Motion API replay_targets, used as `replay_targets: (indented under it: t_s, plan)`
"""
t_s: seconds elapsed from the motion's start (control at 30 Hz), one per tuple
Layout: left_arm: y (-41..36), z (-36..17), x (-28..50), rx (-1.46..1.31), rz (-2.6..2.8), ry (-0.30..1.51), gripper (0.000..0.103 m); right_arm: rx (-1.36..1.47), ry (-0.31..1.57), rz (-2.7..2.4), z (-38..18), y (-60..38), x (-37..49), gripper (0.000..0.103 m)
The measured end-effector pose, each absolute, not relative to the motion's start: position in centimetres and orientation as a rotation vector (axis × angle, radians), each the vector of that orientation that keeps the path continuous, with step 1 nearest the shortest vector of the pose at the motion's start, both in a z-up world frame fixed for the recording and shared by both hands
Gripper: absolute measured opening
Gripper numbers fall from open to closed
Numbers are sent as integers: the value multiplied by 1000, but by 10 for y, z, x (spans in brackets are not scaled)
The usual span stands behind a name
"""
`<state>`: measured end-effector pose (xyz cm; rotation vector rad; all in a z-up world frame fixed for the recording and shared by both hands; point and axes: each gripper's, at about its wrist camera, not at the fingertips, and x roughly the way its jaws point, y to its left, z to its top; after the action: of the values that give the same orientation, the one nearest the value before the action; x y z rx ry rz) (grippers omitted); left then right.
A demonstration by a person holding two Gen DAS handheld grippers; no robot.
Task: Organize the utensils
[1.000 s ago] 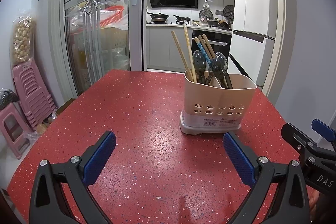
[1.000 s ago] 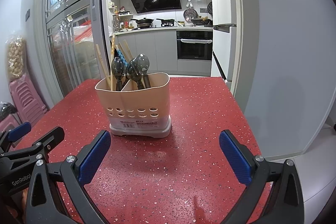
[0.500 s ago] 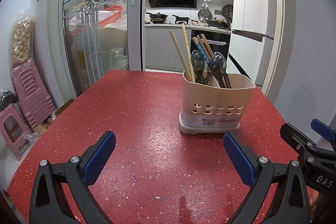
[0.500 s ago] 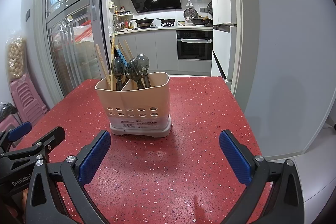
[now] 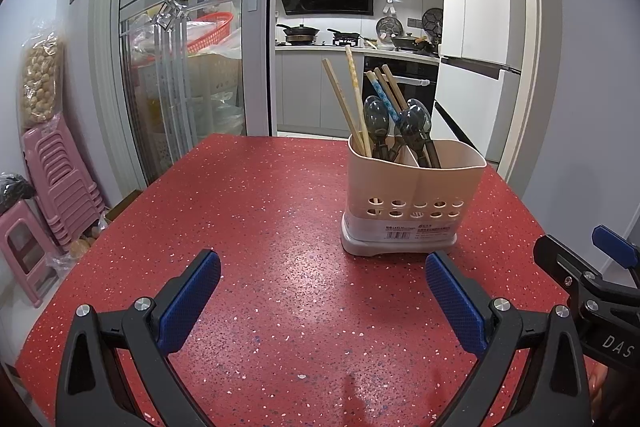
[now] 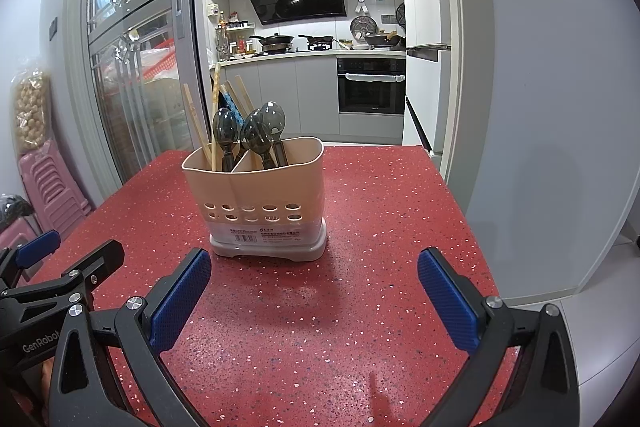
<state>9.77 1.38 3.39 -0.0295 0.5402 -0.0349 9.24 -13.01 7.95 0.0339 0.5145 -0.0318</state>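
Ahead, red speckled tabletop (image 5: pixel 256 227) runs toward the kitchen doorway (image 5: pixel 352 27) — my left gripper (image 5: pixel 322 287) and right gripper (image 6: pixel 314 287), marked "GenRobot" — both gape, empty.

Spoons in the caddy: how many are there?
3 dark spoons, bowls up: one in the beige caddy's left compartment beside the chopsticks, two more overlapping by the divider toward the right compartment. Others could be hidden behind them.
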Motion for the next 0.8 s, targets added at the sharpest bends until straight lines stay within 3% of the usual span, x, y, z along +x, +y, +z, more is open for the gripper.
replay_targets:
  t_s: [0.8]
  plan:
    - [16, 33, 98, -30, -35, 544, 103, 34, 522, -25, 75, -129, 90, 103]
